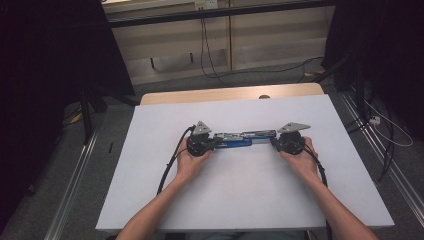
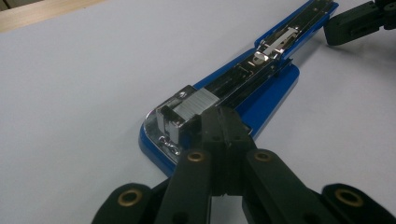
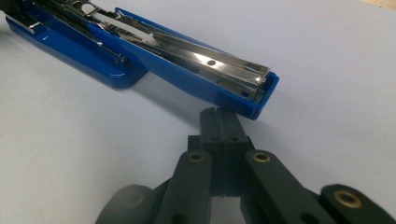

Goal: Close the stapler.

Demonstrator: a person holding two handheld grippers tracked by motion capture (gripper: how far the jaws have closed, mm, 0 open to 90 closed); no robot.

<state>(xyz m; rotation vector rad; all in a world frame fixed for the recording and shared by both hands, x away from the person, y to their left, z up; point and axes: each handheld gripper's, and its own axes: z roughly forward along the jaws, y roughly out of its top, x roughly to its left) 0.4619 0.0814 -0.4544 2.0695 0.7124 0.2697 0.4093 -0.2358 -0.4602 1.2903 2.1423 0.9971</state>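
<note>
Blue stapler [image 1: 239,138] lying swung fully open on the white table [image 1: 240,200], near its middle, base and top arm stretched out in one long line between the two hands. Probably opened flat like this to reach the metal staple channel [image 3: 219,65], which faces upward and looks bare at this end; staples farther along not possible to confirm.

Left hand-held gripper [image 2: 223,122] fully closed, jaws pressed together with nothing between them. Tip resting against or just above the base end of the stapler, right beside the silver metal block [image 2: 191,107] at the head of the magazine. Looks like pressing down there, most likely to keep the base from sliding or lifting, though real contact hard to confirm.

Right hand-held gripper [image 3: 219,122] also fully closed and holding nothing. Tip standing just beside the far blue end [image 3: 261,93] of the top arm, very near or touching it from outside; not clear which. Probably placed to steady or push this end, since closed jaws cannot take hold of anything.

From the high view, left hand-held gripper [image 1: 201,142] at the left end of the stapler, right hand-held gripper [image 1: 290,141] at the right end, both pointing inward along the same line as the tool. Cables [image 1: 167,170] trailing back toward the person over the table.
</note>
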